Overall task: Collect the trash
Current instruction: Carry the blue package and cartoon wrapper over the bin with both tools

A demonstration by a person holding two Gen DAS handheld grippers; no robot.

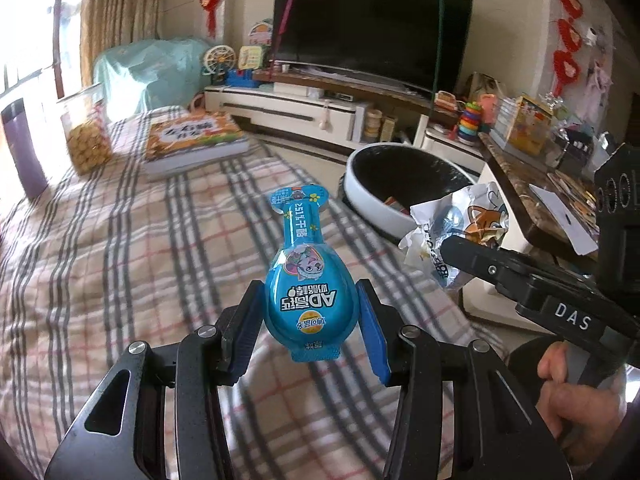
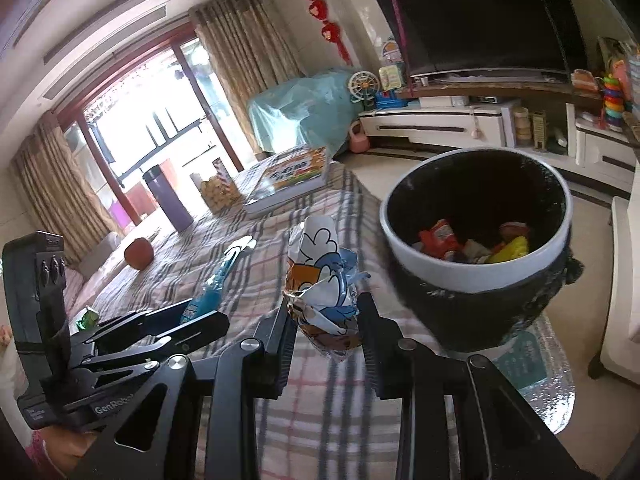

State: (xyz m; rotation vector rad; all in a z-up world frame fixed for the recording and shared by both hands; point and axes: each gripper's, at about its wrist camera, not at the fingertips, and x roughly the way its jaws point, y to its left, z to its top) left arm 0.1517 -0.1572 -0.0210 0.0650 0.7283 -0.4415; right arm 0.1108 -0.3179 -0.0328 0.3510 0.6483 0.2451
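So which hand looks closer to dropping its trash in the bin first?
Probably the right: its tongs hold the crumpled wrapper beside the bin. The left tongs' blue packet sits farther back.

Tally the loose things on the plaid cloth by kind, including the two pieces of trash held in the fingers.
Trash held over the cloth: 2, the blue package and the crumpled wrapper
Books: 1
Purple bottles: 1
Clear snack containers: 1
Red round things: 1
Small green wrappers: 1
Total: 7
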